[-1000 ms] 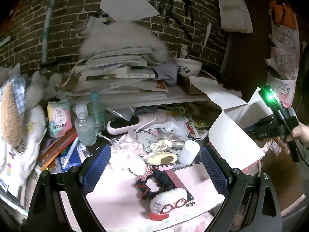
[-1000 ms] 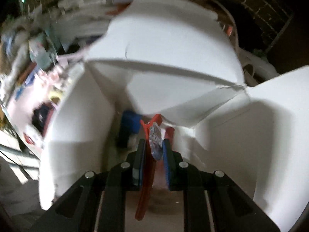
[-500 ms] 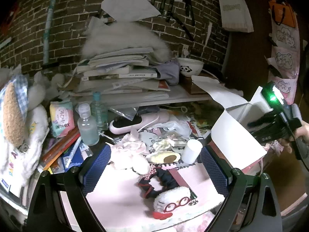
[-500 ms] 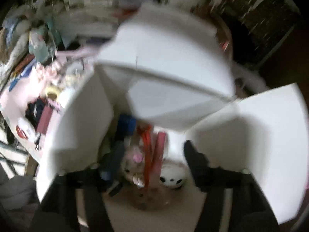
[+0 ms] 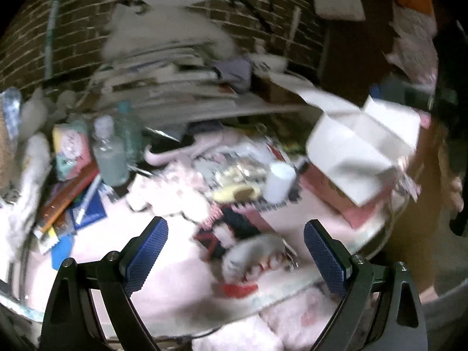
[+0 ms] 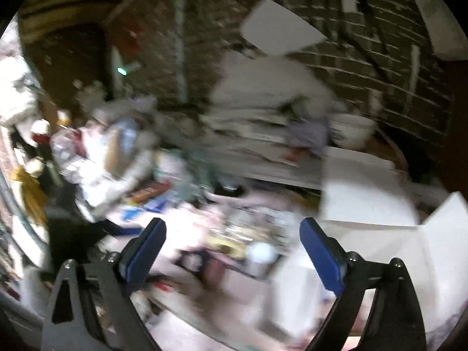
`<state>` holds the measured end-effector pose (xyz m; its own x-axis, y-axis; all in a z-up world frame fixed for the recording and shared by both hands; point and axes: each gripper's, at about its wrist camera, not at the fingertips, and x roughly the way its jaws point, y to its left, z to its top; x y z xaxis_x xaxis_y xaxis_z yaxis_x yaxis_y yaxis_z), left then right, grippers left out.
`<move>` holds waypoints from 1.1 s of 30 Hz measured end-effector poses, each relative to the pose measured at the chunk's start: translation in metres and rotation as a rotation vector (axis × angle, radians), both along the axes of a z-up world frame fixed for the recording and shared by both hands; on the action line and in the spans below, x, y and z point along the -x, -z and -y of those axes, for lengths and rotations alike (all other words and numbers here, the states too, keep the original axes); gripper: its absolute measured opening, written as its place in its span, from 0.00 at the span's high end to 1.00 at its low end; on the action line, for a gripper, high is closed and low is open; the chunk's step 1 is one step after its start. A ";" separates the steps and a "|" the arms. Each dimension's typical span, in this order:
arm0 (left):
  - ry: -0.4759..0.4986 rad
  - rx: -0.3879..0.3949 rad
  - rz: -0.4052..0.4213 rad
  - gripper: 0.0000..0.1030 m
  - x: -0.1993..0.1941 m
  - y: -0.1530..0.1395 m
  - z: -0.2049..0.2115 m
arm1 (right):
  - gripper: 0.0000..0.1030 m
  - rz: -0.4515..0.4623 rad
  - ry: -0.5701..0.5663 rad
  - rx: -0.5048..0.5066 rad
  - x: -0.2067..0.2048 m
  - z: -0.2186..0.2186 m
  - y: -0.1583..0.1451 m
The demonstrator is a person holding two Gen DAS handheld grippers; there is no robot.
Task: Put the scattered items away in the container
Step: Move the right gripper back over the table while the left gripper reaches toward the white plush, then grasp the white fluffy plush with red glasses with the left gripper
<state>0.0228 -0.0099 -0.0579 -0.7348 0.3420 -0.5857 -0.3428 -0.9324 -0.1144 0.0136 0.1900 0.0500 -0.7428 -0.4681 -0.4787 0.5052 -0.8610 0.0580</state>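
Observation:
Both views are blurred by motion. My left gripper is open, held above a pink table strewn with small items. Just past its fingers lie a dark hair band and a white plush with red glasses. A white tube and a yellow item lie further back. The white cardboard box with raised flaps stands at the right. My right gripper is open with nothing in it, held over the table left of the box, facing the clutter.
A stack of books and papers with a white furry thing fills the back by the brick wall. Clear bottles, a tissue pack and pens crowd the left. A person's hand shows at the far right.
My right gripper let go of the red-handled item inside the box, opened, and pulled out and left over the table. The left view has shifted and pulled back slightly.

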 end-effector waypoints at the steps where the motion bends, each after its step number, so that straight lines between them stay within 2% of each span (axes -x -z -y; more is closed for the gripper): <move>1: -0.007 0.025 0.005 0.10 -0.001 0.005 -0.003 | 0.11 0.003 -0.026 0.048 -0.004 0.007 0.005; 4: -0.030 0.058 0.033 0.10 0.000 0.021 -0.010 | 0.11 -0.017 -0.041 0.161 -0.011 0.017 0.022; 6: -0.045 0.051 0.058 0.10 0.004 0.033 -0.011 | 0.11 -0.032 -0.012 0.173 -0.017 0.017 0.034; 11: -0.041 -0.058 0.099 0.10 0.015 0.046 -0.010 | 0.11 0.019 0.045 0.210 -0.011 0.005 0.058; 13: -0.033 -0.077 0.104 0.10 0.018 0.049 -0.013 | 0.11 0.001 0.095 0.205 -0.011 -0.001 0.062; 20: -0.065 -0.033 0.112 0.10 0.027 0.056 -0.027 | 0.11 -0.089 0.109 0.199 -0.026 0.002 0.065; 26: -0.128 -0.009 0.093 0.11 0.030 0.058 -0.010 | 0.11 -0.091 0.099 0.195 -0.028 0.007 0.068; 27: -0.134 -0.014 0.093 0.14 0.031 0.058 -0.005 | 0.11 -0.094 0.102 0.188 -0.028 0.007 0.069; 31: -0.139 -0.032 0.104 0.40 0.033 0.058 0.008 | 0.09 -0.101 0.102 0.172 -0.030 0.012 0.072; 33: -0.144 -0.022 0.106 0.45 0.033 0.058 0.010 | 0.08 -0.114 0.100 0.160 -0.034 0.017 0.073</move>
<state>-0.0105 -0.0204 -0.1157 -0.7116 0.2518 -0.6559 -0.1912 -0.9677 -0.1641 0.0472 0.1730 -0.0233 -0.8344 -0.4522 -0.3150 0.4285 -0.8918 0.1453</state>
